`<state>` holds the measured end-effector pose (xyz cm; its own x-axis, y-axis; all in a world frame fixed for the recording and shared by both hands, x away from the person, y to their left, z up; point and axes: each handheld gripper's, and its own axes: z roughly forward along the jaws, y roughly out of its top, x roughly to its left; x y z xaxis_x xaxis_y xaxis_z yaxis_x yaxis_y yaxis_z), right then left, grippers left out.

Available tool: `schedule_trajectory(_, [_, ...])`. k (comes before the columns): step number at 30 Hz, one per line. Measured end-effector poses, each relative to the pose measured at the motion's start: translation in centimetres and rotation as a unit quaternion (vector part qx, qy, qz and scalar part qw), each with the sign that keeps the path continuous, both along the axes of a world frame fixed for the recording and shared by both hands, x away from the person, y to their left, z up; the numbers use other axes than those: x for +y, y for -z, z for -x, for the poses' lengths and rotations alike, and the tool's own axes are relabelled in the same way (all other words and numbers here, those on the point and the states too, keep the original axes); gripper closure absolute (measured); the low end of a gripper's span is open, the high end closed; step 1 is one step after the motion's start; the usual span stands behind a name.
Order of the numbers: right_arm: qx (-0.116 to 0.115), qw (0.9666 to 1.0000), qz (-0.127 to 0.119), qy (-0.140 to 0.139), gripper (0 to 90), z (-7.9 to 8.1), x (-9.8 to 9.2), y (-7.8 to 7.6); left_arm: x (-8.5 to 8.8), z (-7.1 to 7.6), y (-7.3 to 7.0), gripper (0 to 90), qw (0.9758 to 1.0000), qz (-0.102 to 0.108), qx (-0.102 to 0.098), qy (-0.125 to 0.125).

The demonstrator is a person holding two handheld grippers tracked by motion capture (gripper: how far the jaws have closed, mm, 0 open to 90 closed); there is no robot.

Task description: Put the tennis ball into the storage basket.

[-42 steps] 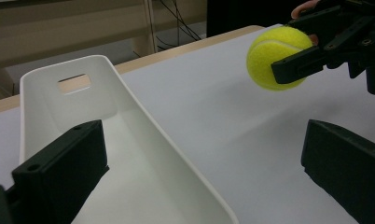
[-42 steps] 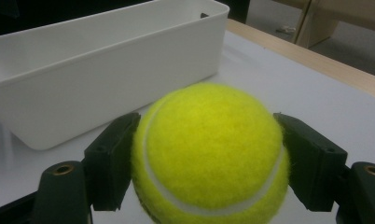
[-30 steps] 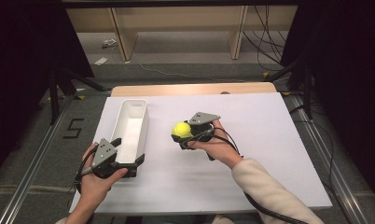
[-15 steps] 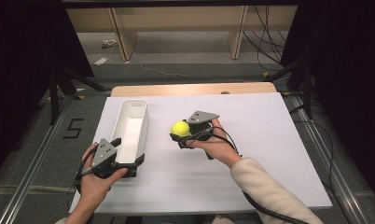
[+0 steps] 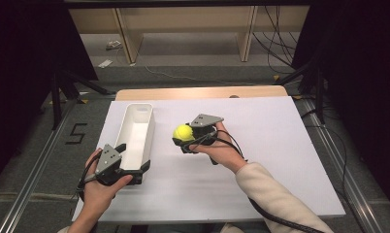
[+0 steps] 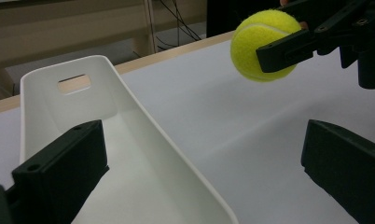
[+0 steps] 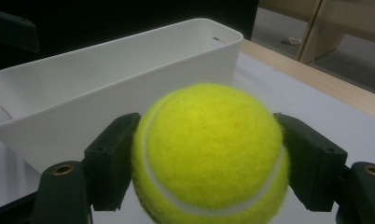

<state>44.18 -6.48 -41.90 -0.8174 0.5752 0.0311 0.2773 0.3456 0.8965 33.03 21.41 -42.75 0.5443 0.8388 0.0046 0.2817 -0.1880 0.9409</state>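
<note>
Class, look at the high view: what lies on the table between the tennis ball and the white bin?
Nothing: in the high view, only a bare strip of white table separates the tennis ball, held in the right gripper, from the white bin.

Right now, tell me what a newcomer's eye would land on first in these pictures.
The bright yellow tennis ball stands out, clamped between the jaws of the right gripper and held above the white table, near its middle. Just to its left lies a long white bin, open on top. The left gripper sits at the bin's near end, its jaws either side of the bin's wall.
</note>
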Motion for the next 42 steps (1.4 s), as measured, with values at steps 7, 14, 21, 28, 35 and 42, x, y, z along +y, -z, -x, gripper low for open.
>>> schedule_trajectory(7, [0.000, 1.0000, -0.001, -0.004, 26.8, -0.1, 0.5, -0.2, 0.0, 0.0, 0.0, 0.0, 1.0000, 0.000, 0.000, 0.000])
schedule_trajectory(14, [0.001, 1.0000, -0.003, -0.005, 26.8, -0.1, 0.8, -0.4, 0.0, 0.0, 0.0, 0.0, 1.0000, 0.000, 0.000, 0.000])
schedule_trajectory(21, [0.002, 1.0000, -0.006, -0.006, 26.8, -0.2, 1.1, -0.5, 0.0, 0.0, 0.0, 0.0, 1.0000, 0.000, 0.000, 0.000])
schedule_trajectory(28, [0.001, 0.9999, -0.009, -0.007, 26.8, -0.4, 1.4, -0.7, 0.0, 0.0, 0.0, 0.0, 1.0000, 0.000, 0.000, 0.000])
schedule_trajectory(35, [0.004, 0.9999, -0.010, -0.007, 26.8, -0.5, 1.6, -0.8, 0.0, 0.0, 0.0, 0.0, 1.0000, 0.002, -0.001, 0.000])
schedule_trajectory(42, [0.001, 0.9999, -0.011, -0.009, 26.8, -0.6, 1.8, -0.9, 0.0, 0.0, 0.0, 0.0, 1.0000, 0.002, -0.001, 0.000])
